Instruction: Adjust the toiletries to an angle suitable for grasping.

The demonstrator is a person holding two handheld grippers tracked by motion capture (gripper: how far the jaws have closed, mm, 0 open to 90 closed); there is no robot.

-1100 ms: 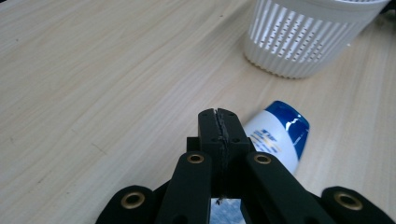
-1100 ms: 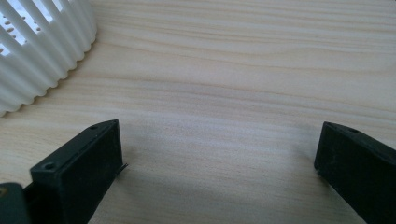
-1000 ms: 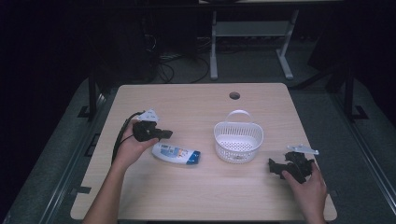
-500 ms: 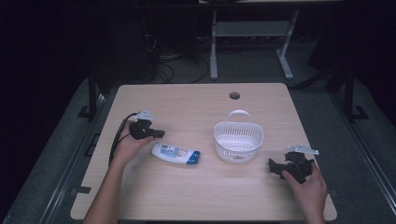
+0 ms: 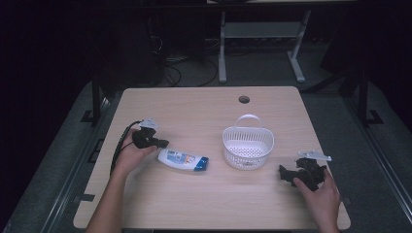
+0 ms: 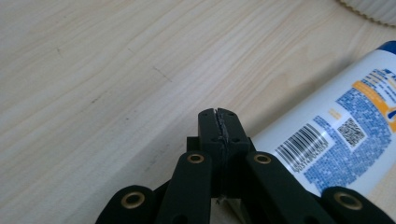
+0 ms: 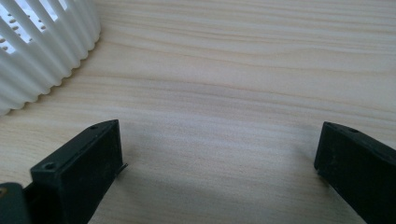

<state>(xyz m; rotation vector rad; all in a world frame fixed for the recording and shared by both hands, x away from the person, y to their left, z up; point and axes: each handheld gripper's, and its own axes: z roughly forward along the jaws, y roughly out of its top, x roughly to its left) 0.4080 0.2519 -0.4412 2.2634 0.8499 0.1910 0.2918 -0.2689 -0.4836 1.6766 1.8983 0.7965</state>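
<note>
The white plastic bottle with the blue cap and printed label [image 5: 183, 160] lies on its side on the pale wooden worktop [image 5: 204, 204], left of the white ribbed plastic basket [image 5: 248, 146]. The left gripper [image 5: 162, 143] sits at its near-left end with jaws pressed together on nothing; unless they open, they could nudge the round bottle into rolling. The right gripper [image 5: 283, 174] rests right of the basket, jaws wide and empty. The left gripper view adds the bottle's barcode; the high view shows the basket's handle.
</note>
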